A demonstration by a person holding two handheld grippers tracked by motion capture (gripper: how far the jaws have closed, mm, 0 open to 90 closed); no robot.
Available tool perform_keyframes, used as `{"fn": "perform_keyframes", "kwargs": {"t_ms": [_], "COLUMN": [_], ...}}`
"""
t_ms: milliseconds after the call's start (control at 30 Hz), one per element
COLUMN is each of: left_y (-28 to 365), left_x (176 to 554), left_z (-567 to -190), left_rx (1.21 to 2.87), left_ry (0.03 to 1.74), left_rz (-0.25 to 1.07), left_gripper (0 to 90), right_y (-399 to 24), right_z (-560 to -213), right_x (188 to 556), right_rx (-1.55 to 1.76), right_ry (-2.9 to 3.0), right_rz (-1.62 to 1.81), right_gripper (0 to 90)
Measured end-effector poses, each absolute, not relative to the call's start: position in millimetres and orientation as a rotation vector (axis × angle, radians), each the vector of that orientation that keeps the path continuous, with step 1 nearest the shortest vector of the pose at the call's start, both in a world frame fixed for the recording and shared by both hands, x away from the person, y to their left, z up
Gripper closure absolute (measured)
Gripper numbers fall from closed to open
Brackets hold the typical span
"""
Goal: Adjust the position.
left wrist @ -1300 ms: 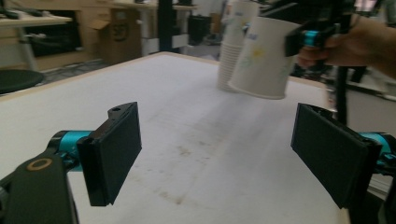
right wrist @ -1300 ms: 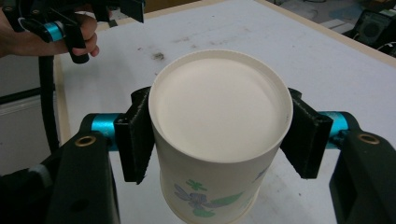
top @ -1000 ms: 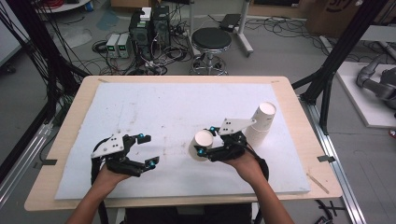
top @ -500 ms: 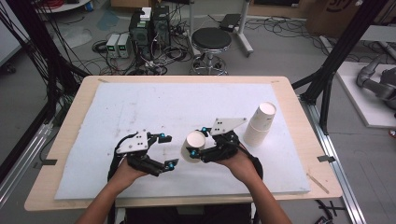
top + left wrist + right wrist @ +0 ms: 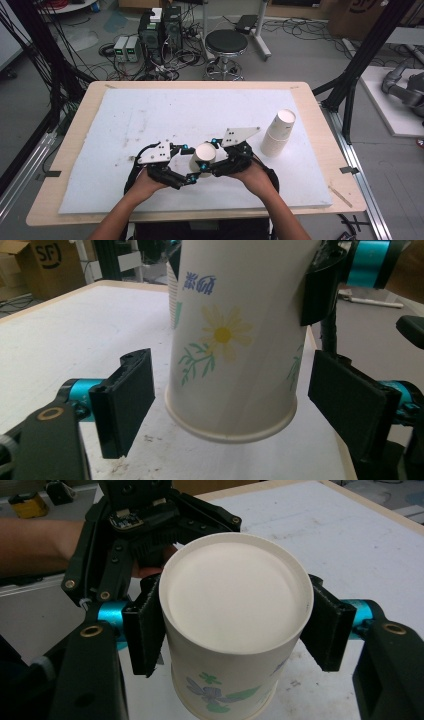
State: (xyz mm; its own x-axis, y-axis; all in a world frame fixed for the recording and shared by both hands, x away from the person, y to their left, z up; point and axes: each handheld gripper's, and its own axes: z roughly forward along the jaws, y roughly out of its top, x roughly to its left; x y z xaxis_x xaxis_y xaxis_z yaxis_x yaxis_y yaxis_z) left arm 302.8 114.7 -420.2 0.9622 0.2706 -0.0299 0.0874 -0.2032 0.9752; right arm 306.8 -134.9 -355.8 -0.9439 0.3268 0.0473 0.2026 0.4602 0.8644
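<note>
A white paper cup (image 5: 202,156) with a flower print is held tilted above the mat, flat base up, rim (image 5: 230,432) down. My right gripper (image 5: 209,157) is shut on its upper wall, one pad on each side (image 5: 235,630). My left gripper (image 5: 189,165) has come up from the left, and its jaws straddle the cup near the rim (image 5: 232,405). They have just been closing. A gap still shows between each left pad (image 5: 125,400) and the cup wall.
A stack of paper cups (image 5: 277,135) leans on the right side of the white mat (image 5: 150,115). The mat covers a wooden table (image 5: 320,120). A stool (image 5: 226,42) and electronics boxes stand on the floor beyond the far edge.
My left gripper has slid right across the mat until its jaws flank the cup. The right gripper with the cup has edged slightly left.
</note>
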Motion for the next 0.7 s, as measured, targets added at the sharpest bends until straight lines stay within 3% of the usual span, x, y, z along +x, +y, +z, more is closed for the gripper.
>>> {"fn": "perform_keyframes", "kwargs": {"t_ms": [433, 467, 533, 700], "left_y": [115.6, 115.8, 115.9, 116.4], "left_x": [301.9, 301.6, 301.6, 300.6], "left_z": [-419.6, -419.3, -418.5, -412.6], "left_rx": [1.769, 1.769, 1.777, 1.868], "left_ry": [0.22, 0.221, 0.217, 0.196], "left_rz": [0.13, 0.135, 0.13, 0.141], "left_gripper": [31.0, 32.6, 33.6, 33.9], "right_y": [-132.2, -131.9, -130.8, -130.4], "right_z": [-357.3, -357.1, -357.3, -355.0], "right_x": [305.9, 305.5, 305.5, 304.1], "right_rx": [0.483, 0.492, 0.517, 0.495], "right_ry": [2.598, 2.597, 2.589, 2.581], "right_rz": [1.584, 1.583, 1.59, 1.536], "right_gripper": [35.5, 33.4, 18.9, 16.7]}}
